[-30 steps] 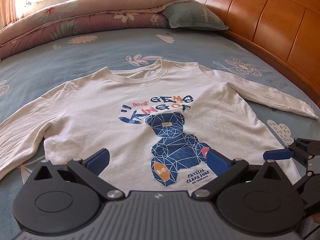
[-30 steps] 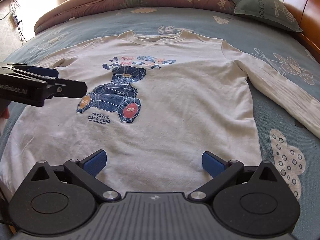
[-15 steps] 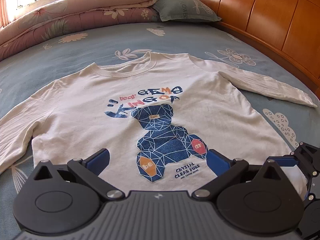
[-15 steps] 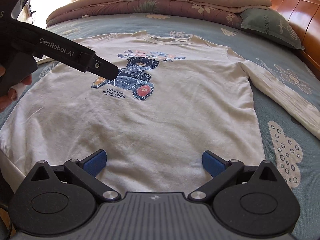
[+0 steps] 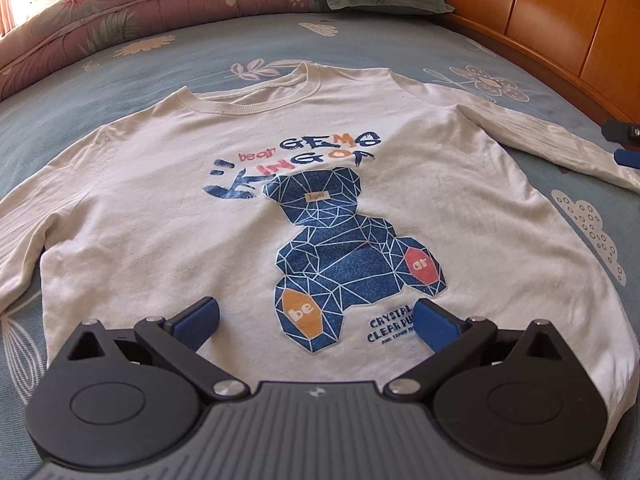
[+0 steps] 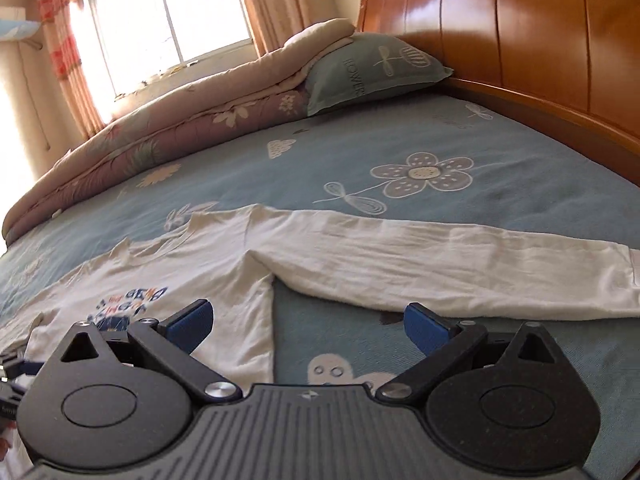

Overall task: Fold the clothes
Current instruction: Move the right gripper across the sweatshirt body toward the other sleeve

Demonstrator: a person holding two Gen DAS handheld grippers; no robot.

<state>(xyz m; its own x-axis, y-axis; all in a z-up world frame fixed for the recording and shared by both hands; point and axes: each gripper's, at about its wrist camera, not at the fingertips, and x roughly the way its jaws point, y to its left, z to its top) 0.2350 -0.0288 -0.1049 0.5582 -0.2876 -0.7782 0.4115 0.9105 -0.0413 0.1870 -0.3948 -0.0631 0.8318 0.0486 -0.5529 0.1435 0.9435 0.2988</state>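
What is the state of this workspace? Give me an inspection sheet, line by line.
Surface: bed with blue flowered sheet, smooth.
Job's things: white shirt lies flat, print up, unfolded; its sleeve is stretched out sideways on the sheet.
Clutter: folded quilt and pillow along the far edge, apart from the shirt.
Grippers: left gripper open, over the shirt's hem, holding nothing; right gripper open, facing the sleeve, holding nothing.
Cables: nothing seen.
Surroundings: wooden headboard, window with curtains, bright daylight.
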